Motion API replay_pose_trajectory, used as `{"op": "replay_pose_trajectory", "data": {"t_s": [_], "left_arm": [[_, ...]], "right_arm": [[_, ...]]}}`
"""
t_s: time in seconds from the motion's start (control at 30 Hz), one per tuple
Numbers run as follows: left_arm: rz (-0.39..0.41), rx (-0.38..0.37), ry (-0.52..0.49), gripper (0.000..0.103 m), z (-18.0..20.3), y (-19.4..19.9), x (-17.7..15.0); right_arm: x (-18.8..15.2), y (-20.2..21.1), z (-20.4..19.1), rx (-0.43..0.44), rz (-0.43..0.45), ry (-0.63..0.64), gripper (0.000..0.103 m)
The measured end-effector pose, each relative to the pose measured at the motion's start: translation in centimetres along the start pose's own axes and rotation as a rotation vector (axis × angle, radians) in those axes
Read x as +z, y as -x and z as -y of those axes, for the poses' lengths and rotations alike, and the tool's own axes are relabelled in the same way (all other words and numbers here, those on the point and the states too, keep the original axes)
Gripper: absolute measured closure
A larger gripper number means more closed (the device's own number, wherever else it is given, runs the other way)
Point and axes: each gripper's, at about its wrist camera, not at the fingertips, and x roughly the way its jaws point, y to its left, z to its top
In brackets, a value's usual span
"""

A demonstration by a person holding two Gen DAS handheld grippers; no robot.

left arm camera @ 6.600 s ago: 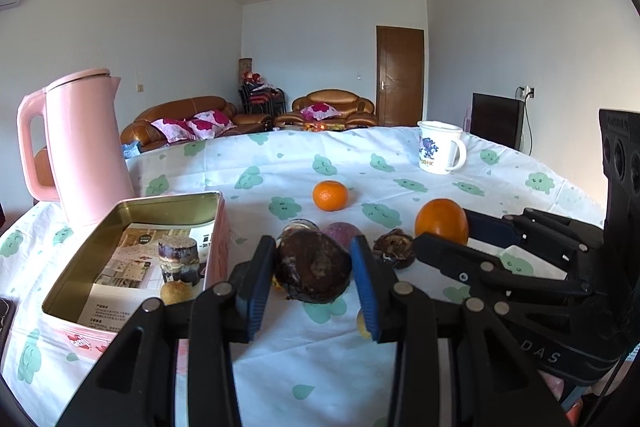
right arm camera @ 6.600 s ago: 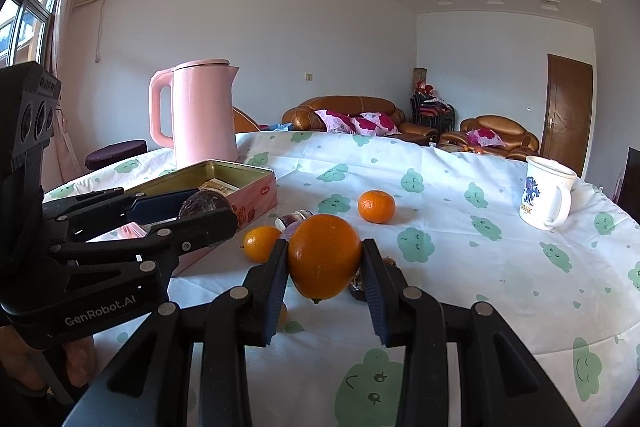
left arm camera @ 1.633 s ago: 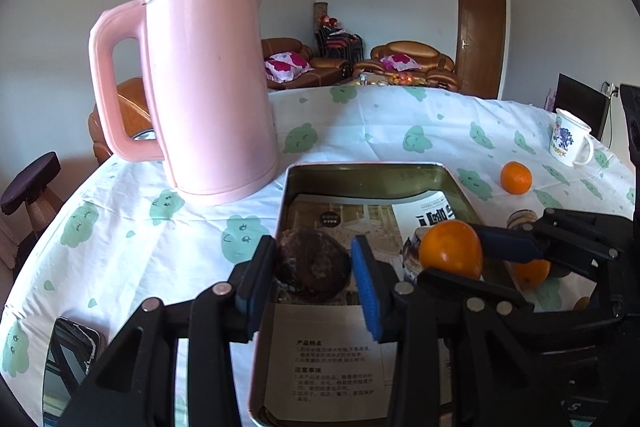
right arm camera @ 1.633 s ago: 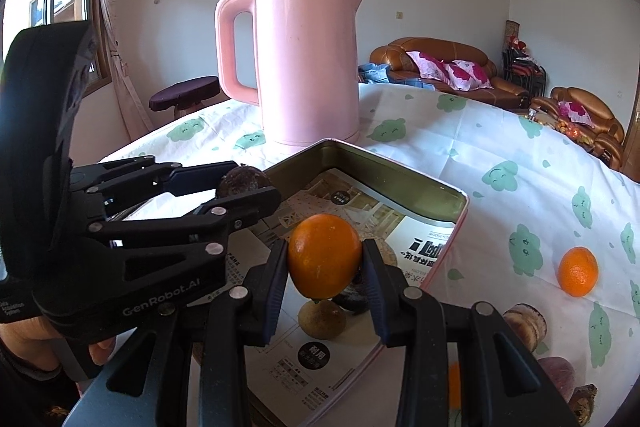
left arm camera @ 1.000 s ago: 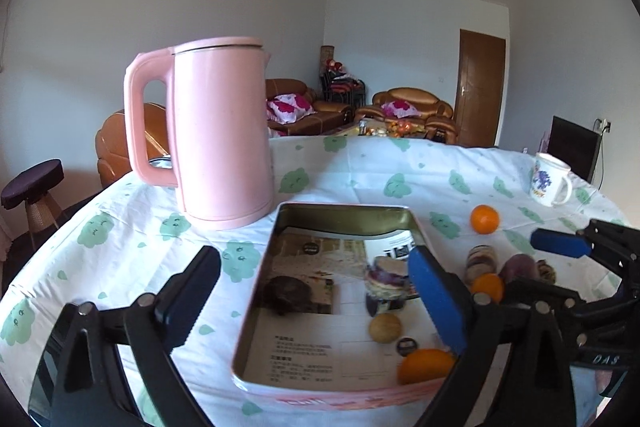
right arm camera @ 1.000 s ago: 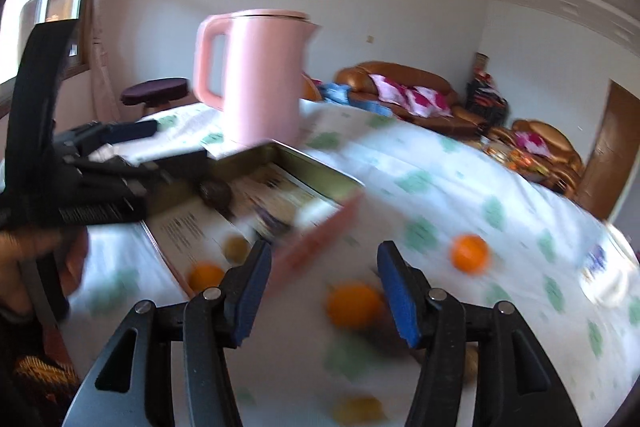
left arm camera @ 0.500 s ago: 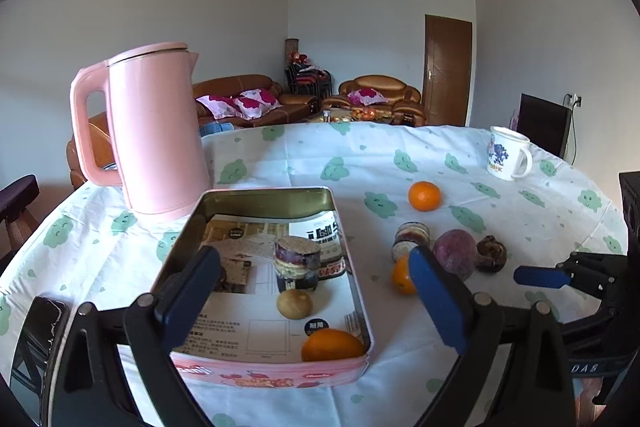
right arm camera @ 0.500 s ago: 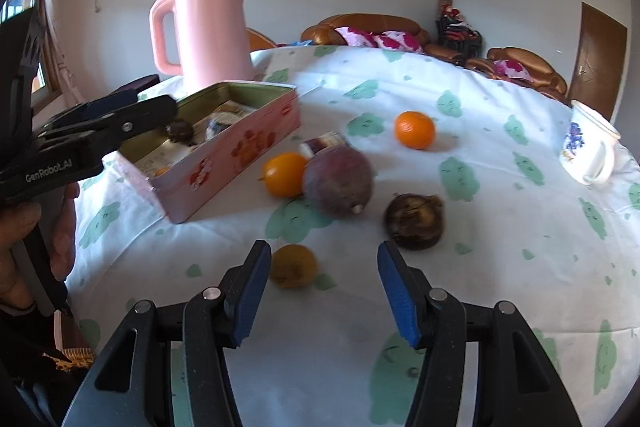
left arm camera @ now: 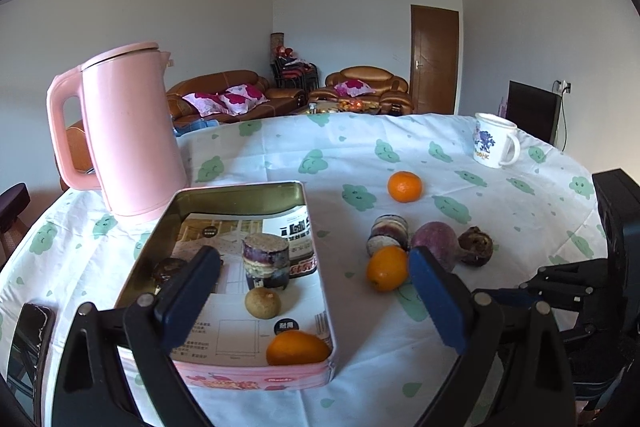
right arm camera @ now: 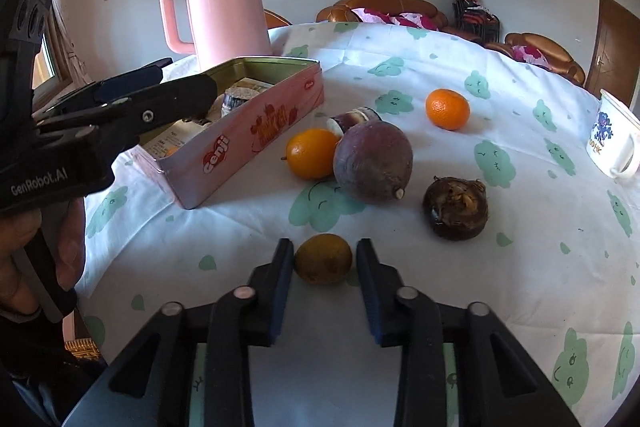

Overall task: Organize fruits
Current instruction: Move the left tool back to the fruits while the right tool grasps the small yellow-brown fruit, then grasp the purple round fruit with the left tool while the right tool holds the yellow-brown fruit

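The small brown fruit [right arm camera: 323, 258] sits on the tablecloth [right arm camera: 400, 235], nearest of the loose fruits, pinched in the right gripper [right arm camera: 322, 269]; I'd lift straight up, then carry it over the pink tin [right arm camera: 240, 147]. Left gripper [left arm camera: 312, 291] hangs open above that tin, empty.

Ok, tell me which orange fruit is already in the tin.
The orange in the tin's near corner. The other two lie on the tablecloth: one beside the purple fruit, one farther back toward the mug.
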Motion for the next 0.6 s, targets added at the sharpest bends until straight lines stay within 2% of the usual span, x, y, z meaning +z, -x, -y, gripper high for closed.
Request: {"op": "replay_pose_trajectory", "data": {"t_s": [0.23, 0.43, 0.53, 0.6], "left_arm": [[-0.002, -0.044, -0.023, 0.006, 1.6, -0.8, 1.2], [-0.037, -0.079, -0.041, 0.008, 3.8, -3.1, 1.7], [-0.071, -0.109, -0.060, 0.014, 5.6, -4.6, 1.7], [-0.089, -0.124, -0.082, 0.020, 6.8, -5.5, 1.7]], "right_arm": [[0.2, 1.5, 2.0, -0.077, 0.068, -0.061, 0.072], [0.9, 3.7, 5.6, -0.245, 0.150, -0.125, 0.072], [1.3, 3.6, 7.4, -0.299, 0.163, -0.158, 0.072], [1.4, 3.8, 8.4, -0.286, 0.163, -0.199, 0.072]]}}
